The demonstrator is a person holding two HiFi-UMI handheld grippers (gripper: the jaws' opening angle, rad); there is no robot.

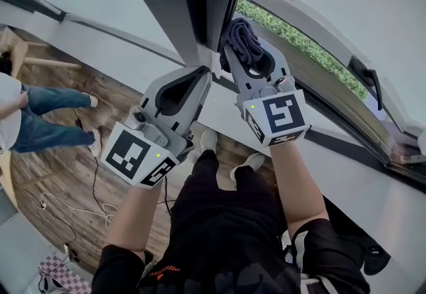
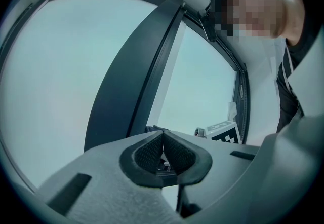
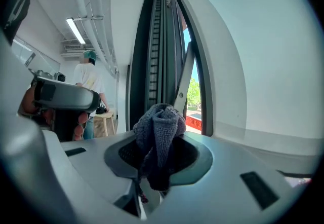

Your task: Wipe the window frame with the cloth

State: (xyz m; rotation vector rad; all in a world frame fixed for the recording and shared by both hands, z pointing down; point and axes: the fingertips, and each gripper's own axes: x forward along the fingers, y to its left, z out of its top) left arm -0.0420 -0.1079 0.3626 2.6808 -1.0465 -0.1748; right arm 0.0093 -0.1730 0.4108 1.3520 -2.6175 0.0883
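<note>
Wiping looks to be under way at an open window. On the left, the grey left gripper with a black-and-white marker cube (image 1: 205,73) has its jaws pressed together on nothing, tips just beside the dark, smooth window frame upright (image 1: 193,6). To its right, the matching right gripper (image 1: 247,56) clamps a bunched dark grey-blue terry cloth (image 1: 241,38), which sits up against the same upright near the gap where the sash stands ajar. Whether the cloth actually presses on the metal cannot be told.

How much has been cleaned is hard to judge: the frame shows no streaks, dust or damp marks, so wiped and unwiped stretches look alike. By this reading the long lower rail running off to the right and the ribbed inner track (image 3: 156,40) may both be left to do.

The room, from the left: a seated person in blue jeans (image 1: 40,116), a brown wood-plank floor (image 1: 80,179) with a thin loose cable, a plain white wall below the sill (image 1: 100,46), then frosted pale panes. Beyond the opening, a green hedge (image 1: 299,40) in sunlight; at far right, a dark window handle (image 1: 367,76).
</note>
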